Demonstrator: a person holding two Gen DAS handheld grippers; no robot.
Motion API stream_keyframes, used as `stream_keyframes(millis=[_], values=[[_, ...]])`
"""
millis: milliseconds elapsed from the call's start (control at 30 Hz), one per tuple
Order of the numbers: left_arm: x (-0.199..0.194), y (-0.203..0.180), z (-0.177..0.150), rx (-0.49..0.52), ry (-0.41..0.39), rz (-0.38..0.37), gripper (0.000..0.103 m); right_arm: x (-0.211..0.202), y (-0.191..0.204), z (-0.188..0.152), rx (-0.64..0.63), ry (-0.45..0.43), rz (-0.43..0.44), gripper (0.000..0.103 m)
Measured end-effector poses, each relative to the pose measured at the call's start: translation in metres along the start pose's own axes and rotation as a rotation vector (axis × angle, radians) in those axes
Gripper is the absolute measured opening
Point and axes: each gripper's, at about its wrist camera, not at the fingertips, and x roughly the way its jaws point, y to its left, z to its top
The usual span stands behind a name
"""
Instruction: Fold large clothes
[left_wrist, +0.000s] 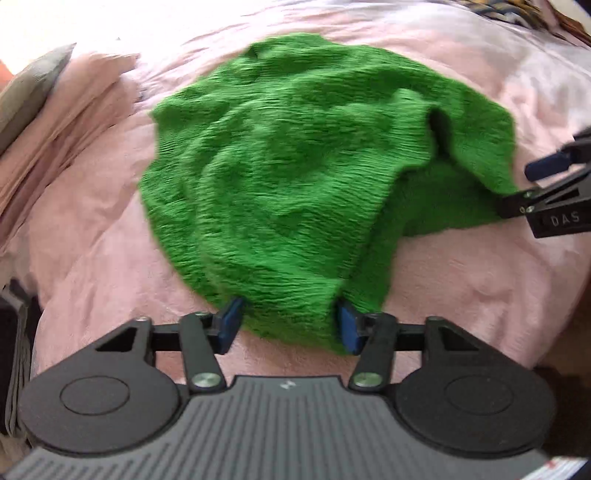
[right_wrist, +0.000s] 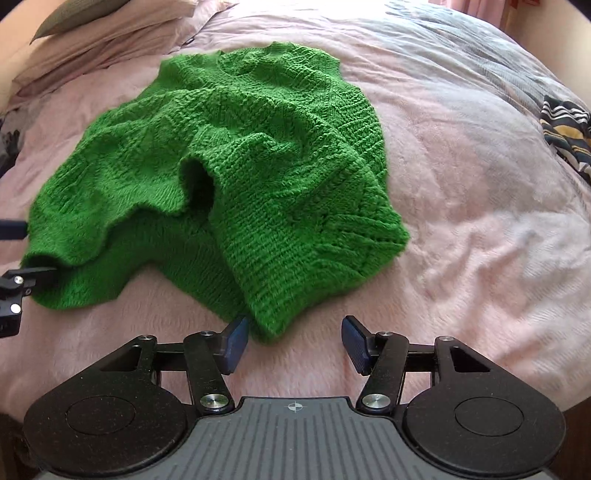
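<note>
A green knit sweater (left_wrist: 288, 155) lies crumpled and partly doubled over on a pink bedspread (left_wrist: 92, 240). My left gripper (left_wrist: 291, 326) is open. The sweater's near edge bulges between its blue pads without being pinched. The left wrist view is motion-blurred. In the right wrist view the sweater (right_wrist: 258, 166) shows a sleeve opening facing me. My right gripper (right_wrist: 295, 343) is open, with the sweater's near corner just ahead of its left pad (right_wrist: 236, 341). The left gripper (right_wrist: 18, 251) sits at the sweater's left hem. The right gripper (left_wrist: 532, 184) is at its right hem.
Pink pillows and a grey one (right_wrist: 92, 22) are stacked at the head of the bed, seen also as pillows (left_wrist: 55, 110). A striped patterned cloth (right_wrist: 565, 129) lies at the far right. The bedspread (right_wrist: 480, 221) stretches bare to the right of the sweater.
</note>
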Motion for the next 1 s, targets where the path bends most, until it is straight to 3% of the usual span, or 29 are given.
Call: stream_keyframes(millis=[67,167,267,367,467,533,567,633,667,700,733,900,1000], values=[[-0.005,0.01,-0.003,-0.033,-0.023,0.011,0.004,-0.004,0.0,0.006,-0.05,-0.017,-0.023,0.002],[-0.045,0.041,-0.012,-0.139,-0.131,0.039,0.004,-0.052,-0.014,0.015,-0.068,-0.123,-0.036,0.001],[-0.097,0.071,-0.034,-0.271,-0.218,0.014,0.004,-0.112,-0.031,0.013,-0.119,-0.192,-0.006,0.001],[-0.112,0.074,-0.065,-0.328,-0.166,-0.022,0.003,-0.138,-0.029,-0.007,-0.229,-0.128,0.034,0.001],[-0.092,0.044,-0.091,-0.242,-0.039,-0.032,0.004,-0.107,-0.025,-0.038,-0.266,0.043,0.038,0.001],[-0.068,0.027,-0.105,-0.219,0.071,-0.061,0.005,-0.076,-0.026,-0.054,-0.25,0.169,0.021,0.001],[-0.059,0.021,-0.11,-0.204,0.121,-0.056,0.005,-0.057,-0.023,-0.059,-0.268,0.285,0.01,0.002],[-0.052,0.017,-0.115,-0.168,0.176,-0.054,0.008,-0.043,-0.024,-0.065,-0.301,0.402,-0.029,0.005],[-0.056,0.018,-0.119,-0.163,0.173,-0.048,0.01,-0.046,-0.027,-0.064,-0.303,0.404,-0.035,0.017],[-0.06,0.023,-0.119,-0.171,0.168,-0.049,0.011,-0.051,-0.031,-0.061,-0.287,0.384,-0.037,0.038],[-0.063,0.029,-0.119,-0.188,0.164,-0.046,0.011,-0.06,-0.036,-0.054,-0.256,0.347,-0.03,0.044],[-0.078,0.062,-0.103,-0.292,0.068,-0.015,0.015,-0.084,-0.042,-0.007,-0.079,0.093,0.124,0.048],[-0.08,0.063,-0.081,-0.251,-0.011,-0.04,0.022,-0.073,-0.015,0.008,-0.193,0.076,0.164,0.048]])
